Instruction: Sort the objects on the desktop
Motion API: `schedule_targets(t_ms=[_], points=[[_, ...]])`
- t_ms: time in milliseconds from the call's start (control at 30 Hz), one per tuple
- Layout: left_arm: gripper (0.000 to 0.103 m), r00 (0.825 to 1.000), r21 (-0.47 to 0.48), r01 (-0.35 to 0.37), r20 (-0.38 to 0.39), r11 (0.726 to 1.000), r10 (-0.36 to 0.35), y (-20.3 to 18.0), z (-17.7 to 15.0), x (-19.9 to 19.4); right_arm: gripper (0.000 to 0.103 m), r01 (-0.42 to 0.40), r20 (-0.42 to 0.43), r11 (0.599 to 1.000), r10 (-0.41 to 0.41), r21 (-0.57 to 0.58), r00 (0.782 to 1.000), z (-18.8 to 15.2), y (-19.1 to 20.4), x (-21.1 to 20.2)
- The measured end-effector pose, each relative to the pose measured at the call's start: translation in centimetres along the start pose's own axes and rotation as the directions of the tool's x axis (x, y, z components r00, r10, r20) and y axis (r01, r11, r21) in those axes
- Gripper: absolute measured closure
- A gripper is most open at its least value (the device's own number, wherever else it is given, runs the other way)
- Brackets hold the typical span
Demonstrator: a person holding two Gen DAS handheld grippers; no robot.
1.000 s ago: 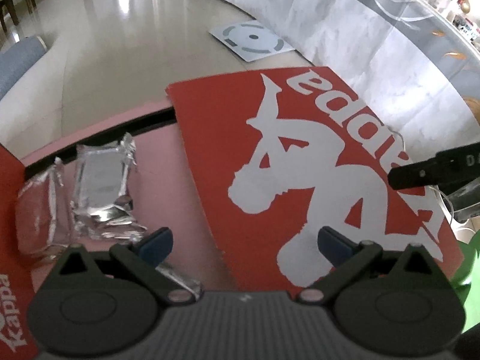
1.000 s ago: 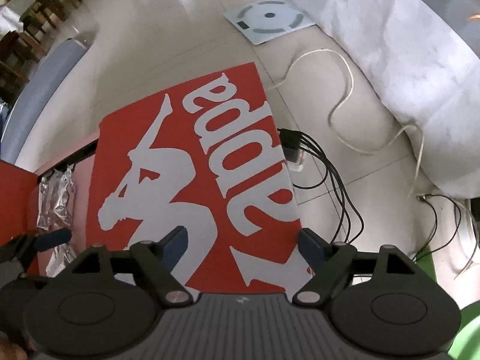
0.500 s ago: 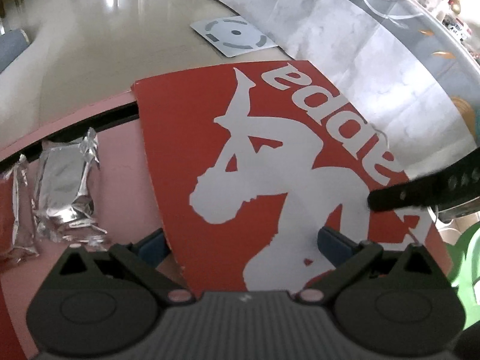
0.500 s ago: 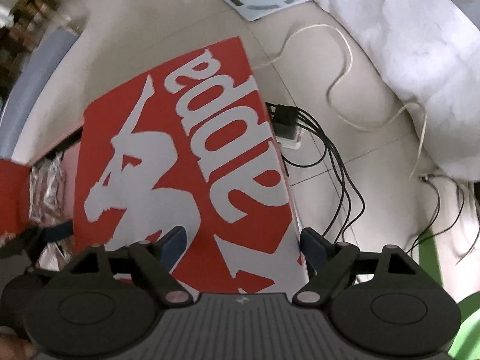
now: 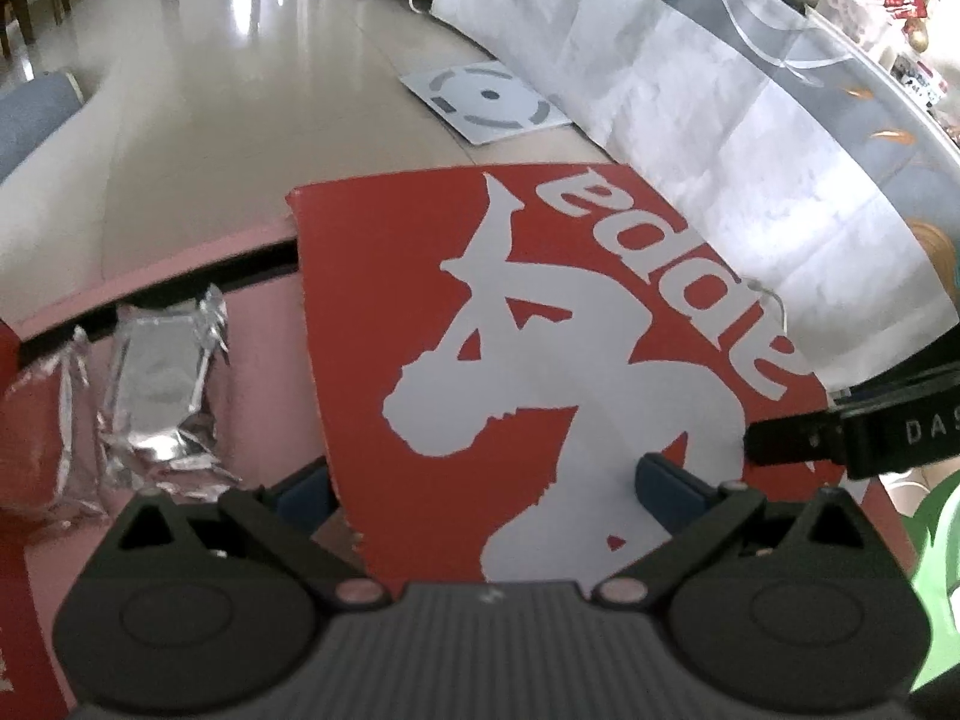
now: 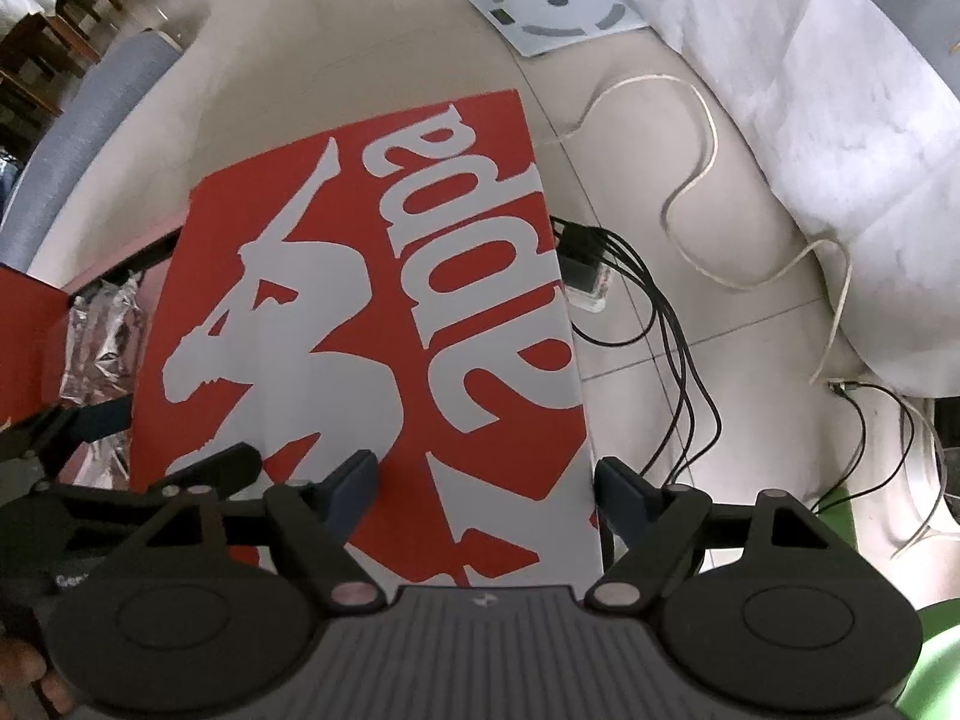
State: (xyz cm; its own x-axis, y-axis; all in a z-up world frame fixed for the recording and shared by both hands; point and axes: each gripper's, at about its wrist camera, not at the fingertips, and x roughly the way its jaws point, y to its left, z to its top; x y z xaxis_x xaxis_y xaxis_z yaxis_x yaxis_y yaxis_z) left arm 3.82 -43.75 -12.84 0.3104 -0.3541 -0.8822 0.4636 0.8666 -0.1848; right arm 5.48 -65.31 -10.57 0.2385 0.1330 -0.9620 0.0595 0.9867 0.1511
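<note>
The red lid [image 5: 600, 372] is bearing a big white logo of a seated figure and white lettering, seen upside down from both wrist views; the letters visible are reading as "appa", with the first letter cut off behind the grippers. On the right gripper's black finger [image 5: 852, 438], crossing the right edge of the left wrist view, the letters "DAS" are showing, the rest running out of frame.

The lid is lying with its long axis running away from the cameras, its far short edge reaching out over the tiled floor [image 5: 240, 120], and it is covering the right part of the open red box [image 5: 36, 324]. In the uncovered left part of the box, on its pinkish inside, two crinkled silver foil packets [image 5: 159, 396] are lying side by side along the left wall.

The left gripper [image 5: 486, 480] is standing wide, one blue pad hanging left of the lid's left long edge and the other over the lid's face. The right gripper [image 6: 486, 489] has just been closing but is standing open astride the lid's right long edge, pads apart from it as far as can be seen.

A bathroom scale [image 6: 558, 3], a white cable [image 6: 708, 138] and black cables [image 6: 672, 330] are lying on the floor beyond.
</note>
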Motion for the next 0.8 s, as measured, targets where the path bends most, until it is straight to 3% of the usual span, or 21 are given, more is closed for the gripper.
schedule_targets(t_ms=[267,533,800], points=[[0.000,0.997,0.010,-0.043,0.058,0.999,0.043,-0.3,1.5,-1.1,0.024,-0.022,0.064,1.000,0.021,0.017,0.998,0.1,0.3,-0.3],[0.000,0.990,0.009,-0.068,0.124,0.998,0.066,-0.4,1.8,-2.1,0.024,-0.057,0.073,0.998,0.056,0.012,0.996,0.0,0.5,-0.4],[0.000,0.989,-0.030,-0.042,0.144,0.999,0.046,-0.1,0.6,-2.7,0.024,-0.047,0.058,0.998,0.048,-0.034,0.997,-1.1,0.9,-1.0]])
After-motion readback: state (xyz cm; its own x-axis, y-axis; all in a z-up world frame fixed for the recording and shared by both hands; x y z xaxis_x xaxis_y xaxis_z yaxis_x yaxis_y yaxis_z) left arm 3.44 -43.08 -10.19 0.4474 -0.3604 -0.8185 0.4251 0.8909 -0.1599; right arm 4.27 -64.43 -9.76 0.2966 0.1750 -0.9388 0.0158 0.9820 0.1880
